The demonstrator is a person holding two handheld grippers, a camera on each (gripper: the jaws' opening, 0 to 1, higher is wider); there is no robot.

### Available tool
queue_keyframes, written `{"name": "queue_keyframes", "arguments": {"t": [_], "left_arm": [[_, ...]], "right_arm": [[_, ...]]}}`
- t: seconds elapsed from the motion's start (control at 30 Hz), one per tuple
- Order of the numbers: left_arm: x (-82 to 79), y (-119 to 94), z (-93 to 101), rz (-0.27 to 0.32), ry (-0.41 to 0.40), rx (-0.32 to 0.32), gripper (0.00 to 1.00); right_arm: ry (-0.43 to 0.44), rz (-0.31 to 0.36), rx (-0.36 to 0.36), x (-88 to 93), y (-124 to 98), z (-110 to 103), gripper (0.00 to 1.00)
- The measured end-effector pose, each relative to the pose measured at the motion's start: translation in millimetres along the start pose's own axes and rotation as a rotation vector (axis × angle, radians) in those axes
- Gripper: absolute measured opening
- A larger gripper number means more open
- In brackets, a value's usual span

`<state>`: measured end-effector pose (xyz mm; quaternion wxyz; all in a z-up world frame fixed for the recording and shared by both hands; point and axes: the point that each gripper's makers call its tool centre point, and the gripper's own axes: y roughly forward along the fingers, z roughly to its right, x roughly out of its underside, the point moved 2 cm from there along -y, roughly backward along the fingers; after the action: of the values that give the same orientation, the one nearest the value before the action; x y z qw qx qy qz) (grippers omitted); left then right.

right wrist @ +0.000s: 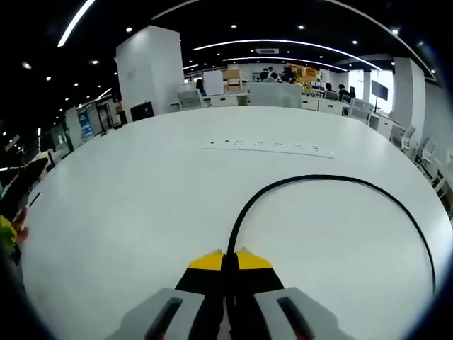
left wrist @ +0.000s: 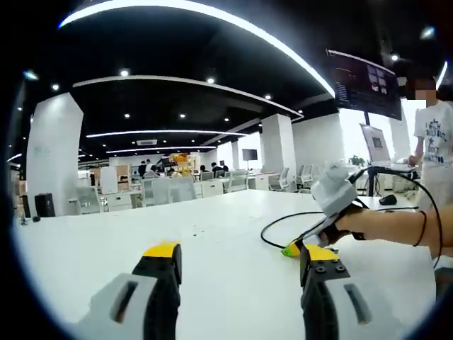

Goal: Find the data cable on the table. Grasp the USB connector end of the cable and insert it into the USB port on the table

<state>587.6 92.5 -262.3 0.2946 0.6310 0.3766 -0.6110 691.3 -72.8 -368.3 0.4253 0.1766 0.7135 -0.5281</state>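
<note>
The right gripper (right wrist: 230,261) held the black cable (right wrist: 311,177) between shut jaws while the left gripper (left wrist: 239,253) stood with jaws wide; with the grasp made, the next move called for carrying the cable to what may have been the port strip (right wrist: 269,146) far ahead of the jaws.

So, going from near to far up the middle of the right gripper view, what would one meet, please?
First the right hand-held gripper, shut on the black data cable → the cable's loop on the white table → port strip → grey office chairs beyond.

My left view looks low across the surface (left wrist: 226,234) toward my right hand-held gripper (left wrist: 291,249); my right view rides close above it, facing the far edge. Both share the cable (right wrist: 318,176).
</note>
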Motion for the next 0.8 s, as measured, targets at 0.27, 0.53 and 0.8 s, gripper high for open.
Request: {"name": "queue_keyframes", "arguments": {"t": [0.27,0.53,0.8], "left_arm": [[14.3,8.8,15.4,-0.106,0.107,0.077,0.74],[16.4,18.1,24.0,-0.148,0.159,0.115,0.75],[22.6,27.6,36.5,-0.183,0.176,0.133,0.73]], "right_arm": [[0.052,0.028,-0.025,-5.7,-0.1,1.7,0.05],[0.103,0.058,-0.054,-12.0,0.5,3.8,0.05],[0.187,0.144,-0.089,-26.9,-4.8,3.1,0.05]]}}
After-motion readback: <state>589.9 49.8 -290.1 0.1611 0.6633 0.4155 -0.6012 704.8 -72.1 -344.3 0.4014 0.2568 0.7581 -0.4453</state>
